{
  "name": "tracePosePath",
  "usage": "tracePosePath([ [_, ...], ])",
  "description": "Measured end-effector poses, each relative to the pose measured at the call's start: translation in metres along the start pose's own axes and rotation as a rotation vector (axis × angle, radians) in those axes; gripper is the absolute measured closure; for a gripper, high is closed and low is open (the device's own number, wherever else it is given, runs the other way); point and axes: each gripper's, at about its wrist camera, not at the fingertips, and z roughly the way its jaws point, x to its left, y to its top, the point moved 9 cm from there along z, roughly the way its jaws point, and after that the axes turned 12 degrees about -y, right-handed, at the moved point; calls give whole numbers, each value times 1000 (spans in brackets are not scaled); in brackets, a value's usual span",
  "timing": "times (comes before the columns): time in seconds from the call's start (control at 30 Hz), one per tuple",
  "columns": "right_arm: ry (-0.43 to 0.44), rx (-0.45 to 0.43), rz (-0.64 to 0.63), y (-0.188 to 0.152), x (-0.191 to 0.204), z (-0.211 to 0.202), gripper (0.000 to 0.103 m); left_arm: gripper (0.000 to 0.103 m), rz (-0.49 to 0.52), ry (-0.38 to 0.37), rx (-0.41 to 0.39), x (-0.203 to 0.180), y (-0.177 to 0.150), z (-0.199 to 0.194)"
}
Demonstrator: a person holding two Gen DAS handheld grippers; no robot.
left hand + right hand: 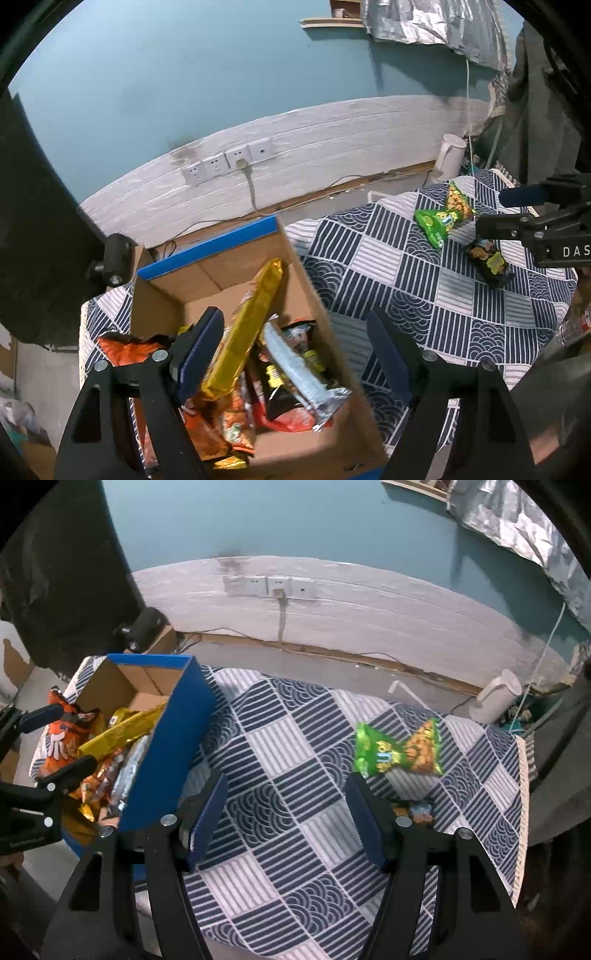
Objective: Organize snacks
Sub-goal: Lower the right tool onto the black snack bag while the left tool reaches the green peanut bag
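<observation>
A cardboard box (299, 291) with blue outer walls (173, 746) stands at the table's left end, holding several snack packs, among them a long gold pack (243, 332) and a silver pack (299, 369). My left gripper (295, 354) hangs open and empty over the box. A green snack bag (399, 749) and a small dark snack pack (487, 264) lie on the checked cloth at the right. My right gripper (286, 812) is open and empty above the cloth, just left of the dark pack (421, 810).
The table carries a blue-and-white patterned cloth (295, 775). A white kettle (495, 698) stands beyond the far right corner. A white-panelled wall with sockets (269, 587) and a plugged cable runs behind. A black clamp (114, 258) sits by the box's far left corner.
</observation>
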Motion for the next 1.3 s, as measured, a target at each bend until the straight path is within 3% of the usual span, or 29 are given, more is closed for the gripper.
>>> tracePosePath([
  [0.13,-14,5,12,-7,-16,2,31,22,27,-17,-1,-16,7,6],
  [0.5,-44,35,61,-32,-66,12,31,22,95,-55,24,-59,20,29],
  [0.57,-48,43,69,-36,-75,15,30,14,101,-62,27,-64,22,35],
  [0.63,-56,57,76,-42,-85,19,30,13,105,-62,28,-69,23,42],
  [0.97,-55,206,129,-87,-135,81,30,13,154,-98,79,-102,33,85],
  [1.13,4,252,189,-98,-141,111,30,13,201,-115,102,-119,36,111],
  [1.3,10,286,199,-102,-140,135,30,13,247,-122,132,-129,29,132],
])
